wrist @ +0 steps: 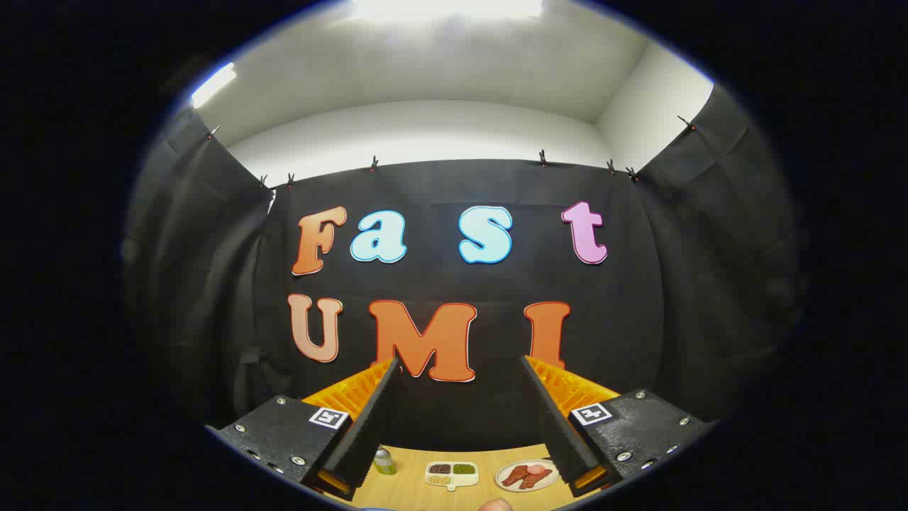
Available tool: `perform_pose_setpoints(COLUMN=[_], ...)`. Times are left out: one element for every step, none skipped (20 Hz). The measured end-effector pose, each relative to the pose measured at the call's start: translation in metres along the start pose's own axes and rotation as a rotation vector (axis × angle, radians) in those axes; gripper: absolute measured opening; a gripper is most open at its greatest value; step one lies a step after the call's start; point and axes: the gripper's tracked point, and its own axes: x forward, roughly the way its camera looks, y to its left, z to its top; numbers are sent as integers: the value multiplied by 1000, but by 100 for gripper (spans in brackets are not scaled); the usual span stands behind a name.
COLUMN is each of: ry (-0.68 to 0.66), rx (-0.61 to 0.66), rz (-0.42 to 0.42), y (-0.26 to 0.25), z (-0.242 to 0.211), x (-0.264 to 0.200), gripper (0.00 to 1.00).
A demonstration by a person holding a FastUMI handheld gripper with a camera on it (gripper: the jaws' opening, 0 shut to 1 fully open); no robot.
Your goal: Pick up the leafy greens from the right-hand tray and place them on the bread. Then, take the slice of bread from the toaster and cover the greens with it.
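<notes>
My gripper is held high and level, its two fingers spread wide apart with nothing between them. They point at the booth's black cloth wall. Far below, between the fingers, lies a strip of wooden table. On it sits a small white divided tray with dark and green fillings, and to its right a white plate with reddish-brown pieces. I cannot make out bread, a toaster or leafy greens from here.
A small grey-green jar stands on the table beside the left finger. A rounded bit of something pinkish shows at the table's near edge. Black cloth walls close in the booth on three sides.
</notes>
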Motion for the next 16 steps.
perform_pose_setpoints(ry=[-2, -3, -3, -1, 3, 7, 8, 6, 1, -6, -12, -14, -15, -15, -14, -11], rx=[2, 4, 8, 7, 6, 5, 5, 4, 3, 0, 0, 6, 11, 15, 15, 12], rz=[7, 10, 9, 12, 15, 18, 20, 24, 26, 29, 42, 54, 63, 68, 70, 72], y=[2, 2, 3, 5, 7, 7, 8, 10, 10, 11, 14, 18, 21, 21, 21, 20], z=[2, 3, 3, 1, 0, -1, 0, 2, 5, 8, 10, 11, 13, 13, 12, 9], x=[-2, -3, -4, -5, -5, -7, -8, -9, -10, -11, -11, -12, -13, -12, -11, -11], gripper=[98, 98, 98, 98, 98, 98, 98, 98, 98, 98, 98, 98, 98, 98, 98, 98])
